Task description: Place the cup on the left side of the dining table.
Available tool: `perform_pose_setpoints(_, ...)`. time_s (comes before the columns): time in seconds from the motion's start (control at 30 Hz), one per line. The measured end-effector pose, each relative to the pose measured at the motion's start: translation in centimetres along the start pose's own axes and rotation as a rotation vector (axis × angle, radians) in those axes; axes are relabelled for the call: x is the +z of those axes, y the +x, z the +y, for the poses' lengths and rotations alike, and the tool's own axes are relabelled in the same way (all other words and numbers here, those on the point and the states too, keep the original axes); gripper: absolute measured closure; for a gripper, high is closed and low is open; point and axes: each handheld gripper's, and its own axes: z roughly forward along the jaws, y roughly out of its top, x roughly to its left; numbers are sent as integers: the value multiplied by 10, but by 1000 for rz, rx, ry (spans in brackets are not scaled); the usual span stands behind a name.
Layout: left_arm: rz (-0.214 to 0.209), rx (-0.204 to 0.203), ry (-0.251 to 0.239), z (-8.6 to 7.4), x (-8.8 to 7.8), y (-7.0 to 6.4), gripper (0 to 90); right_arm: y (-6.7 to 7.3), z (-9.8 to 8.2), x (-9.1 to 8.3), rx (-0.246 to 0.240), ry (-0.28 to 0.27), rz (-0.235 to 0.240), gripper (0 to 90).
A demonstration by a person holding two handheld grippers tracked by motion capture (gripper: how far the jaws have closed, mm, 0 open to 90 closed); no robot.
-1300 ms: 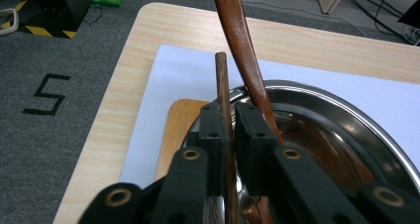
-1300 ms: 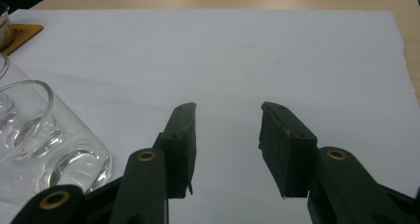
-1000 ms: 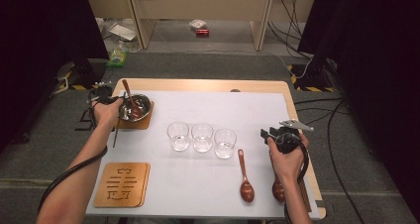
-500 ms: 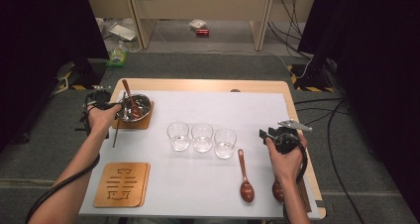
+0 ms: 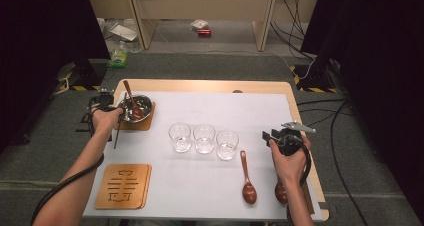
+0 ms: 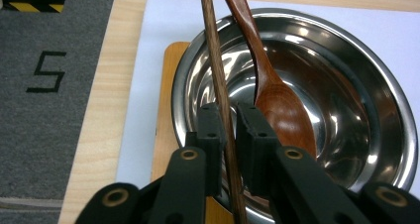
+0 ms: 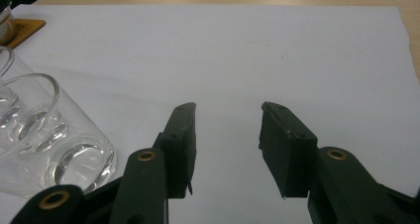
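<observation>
Left tool point(image 6: 225, 130) jaws have just been closing and are now pinching the thin wooden stick point(image 6: 218, 90) leaning on the steel bowl point(image 6: 391, 120) rim, upper left in the high view, probably for lifting, while right tool point(image 7: 227, 149) is idling open and empty over the worktop point(image 7: 297, 50).

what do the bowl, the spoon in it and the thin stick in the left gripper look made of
The bowl looks like polished steel: it is silvery, with mirror-like reflections. The spoon seems to be wood with a smooth reddish-brown finish, possibly lacquered, given its soft sheen. The stick looks like darker, matte wood with a faint grain. The left gripper has just been closing and its jaws now sit against the stick.
</observation>
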Motion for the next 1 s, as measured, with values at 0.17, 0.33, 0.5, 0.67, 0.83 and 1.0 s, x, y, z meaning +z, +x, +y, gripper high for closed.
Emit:
perform_pose_setpoints(0.17, 15, -31, 4, 1, 1, 0, 839, 1, 0, 0, 1, 2, 1, 578)
perform_pose_setpoints(0.33, 30, -54, 8, 3, 2, -2, 839, 1, -1, 1, -3, 3, 1, 577)
perform_pose_setpoints(0.5, 44, -72, 5, 5, 4, -4, 837, 1, -1, 1, -5, 5, 1, 577)
perform_pose_setpoints(0.67, 46, -77, 0, 8, 5, -7, 824, 0, -1, 1, -2, 8, 1, 578)
perform_pose_setpoints(0.83, 38, -75, -4, 12, 4, -10, 807, 1, -2, 2, -2, 11, 3, 577)
perform_pose_setpoints(1.0, 35, -71, -20, 12, 3, -10, 766, 1, -2, 1, -3, 10, 2, 578)
